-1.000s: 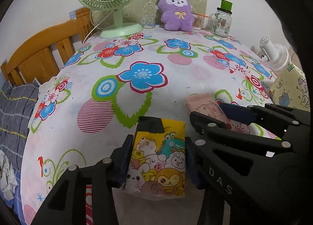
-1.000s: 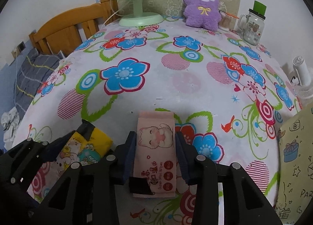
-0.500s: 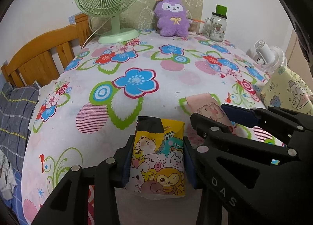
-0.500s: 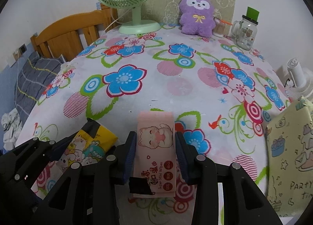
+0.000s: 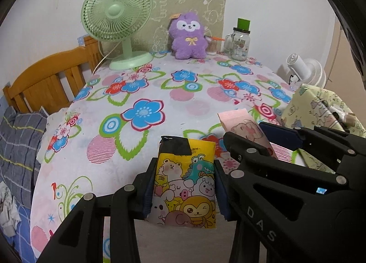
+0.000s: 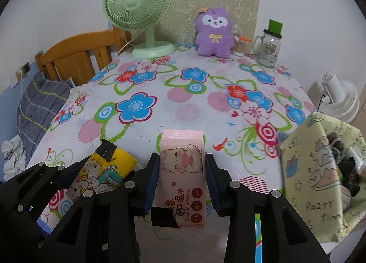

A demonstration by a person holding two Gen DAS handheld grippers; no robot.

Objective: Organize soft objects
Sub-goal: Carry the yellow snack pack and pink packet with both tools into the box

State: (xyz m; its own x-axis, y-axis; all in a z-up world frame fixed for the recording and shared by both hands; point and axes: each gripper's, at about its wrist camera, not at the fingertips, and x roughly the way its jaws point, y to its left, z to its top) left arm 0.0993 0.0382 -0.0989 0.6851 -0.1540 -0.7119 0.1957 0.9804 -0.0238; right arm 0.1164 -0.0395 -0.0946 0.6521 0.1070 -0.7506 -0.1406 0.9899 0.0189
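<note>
My left gripper is shut on a yellow cartoon-animal tissue pack and holds it above the near edge of the flowered table. My right gripper is shut on a pink cat wet-wipes pack, also held above the near edge. Each gripper shows in the other's view: the pink pack to the right, the yellow pack to the left. A purple plush toy sits at the back of the table. A pale green fabric bag stands open at the right.
A green desk fan and a glass mug jar stand at the back of the table. A white fan is off the right side. A wooden bed frame with grey bedding lies to the left.
Both grippers, each holding its pack, have risen and pulled back from the table. The fabric bag at the right has come further into view.
</note>
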